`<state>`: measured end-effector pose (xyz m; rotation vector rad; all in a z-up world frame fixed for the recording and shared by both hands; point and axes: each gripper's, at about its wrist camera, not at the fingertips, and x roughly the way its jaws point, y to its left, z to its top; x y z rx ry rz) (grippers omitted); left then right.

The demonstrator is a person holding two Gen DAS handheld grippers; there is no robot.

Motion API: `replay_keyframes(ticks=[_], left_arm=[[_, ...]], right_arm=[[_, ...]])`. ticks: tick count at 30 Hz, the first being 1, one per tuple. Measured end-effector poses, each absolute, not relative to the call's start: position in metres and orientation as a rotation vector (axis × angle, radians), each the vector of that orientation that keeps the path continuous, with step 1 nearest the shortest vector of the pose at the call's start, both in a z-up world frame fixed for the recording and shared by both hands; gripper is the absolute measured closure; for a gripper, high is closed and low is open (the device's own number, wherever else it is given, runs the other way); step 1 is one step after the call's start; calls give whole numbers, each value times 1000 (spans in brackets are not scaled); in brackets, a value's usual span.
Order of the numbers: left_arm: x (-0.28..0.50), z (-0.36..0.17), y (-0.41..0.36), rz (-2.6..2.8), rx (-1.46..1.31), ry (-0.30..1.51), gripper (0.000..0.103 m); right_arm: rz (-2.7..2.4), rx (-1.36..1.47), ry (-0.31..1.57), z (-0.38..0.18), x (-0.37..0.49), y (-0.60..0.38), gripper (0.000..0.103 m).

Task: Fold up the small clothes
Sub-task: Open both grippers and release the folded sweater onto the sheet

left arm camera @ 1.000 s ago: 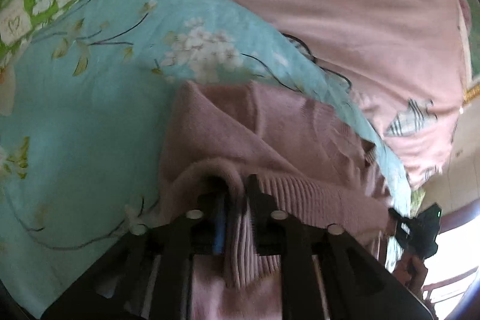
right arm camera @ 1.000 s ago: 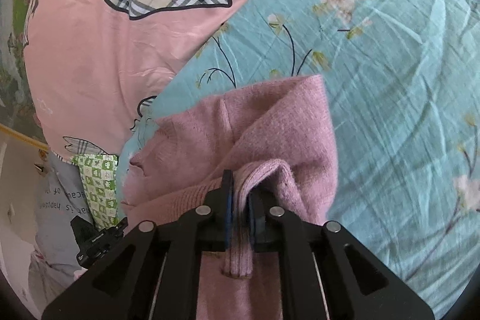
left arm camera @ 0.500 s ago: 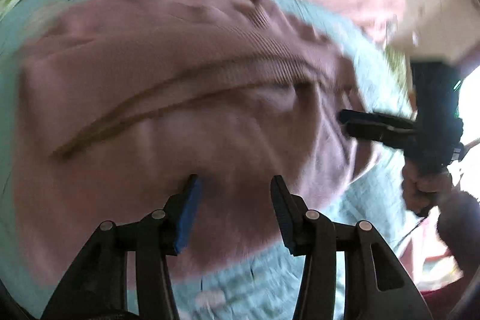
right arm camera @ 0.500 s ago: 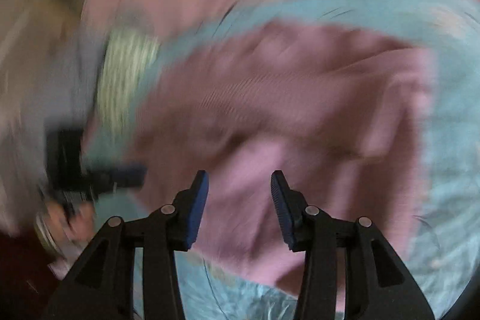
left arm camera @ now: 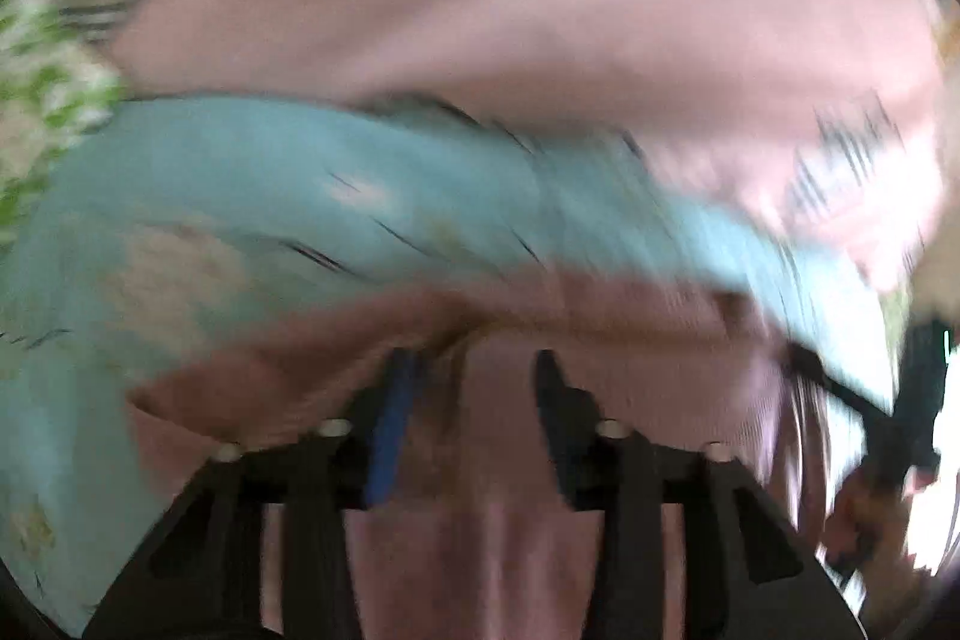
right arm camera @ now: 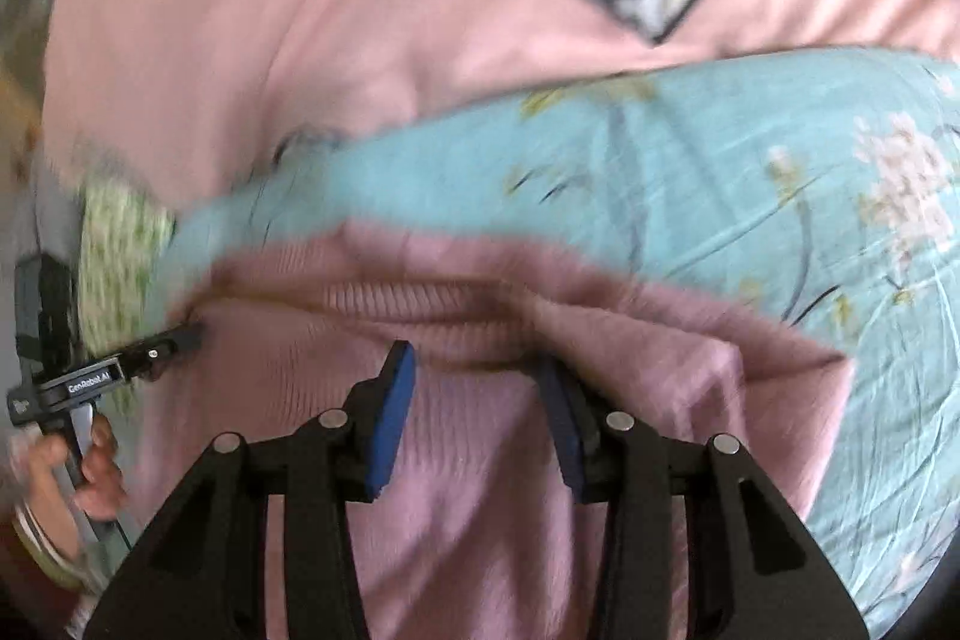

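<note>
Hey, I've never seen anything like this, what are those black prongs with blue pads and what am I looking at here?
Those prongs are handheld grippers, one in each of a person's hands, each carrying a fisheye camera looking along its fingers. One picture comes from the left gripper, the other from the right gripper. Both have their jaws open and hold nothing. Below them lies a pink knitted sweater on a turquoise floral sheet, with a pink quilt behind. In the right view, the left gripper pokes in at the sweater's edge. The left view is blurred.
</note>
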<state>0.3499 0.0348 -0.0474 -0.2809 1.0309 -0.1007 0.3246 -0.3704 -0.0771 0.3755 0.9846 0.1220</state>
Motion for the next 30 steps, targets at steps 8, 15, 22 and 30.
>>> replay_keyframes(ticks=[8,15,22,30], left_arm=[[305,-46,92,10,-502,998,47],[214,-58,61,-122,-506,1057,47],[165,-101,37,-141,-416,1162,47],[132,-93,74,-63,-421,1185,41]], right_arm=[[-74,476,870,-56,280,-408,53],[83,500,926,-57,206,-383,53],[73,470,1052,-86,150,-373,53],[-77,568,1013,-72,120,-411,53]])
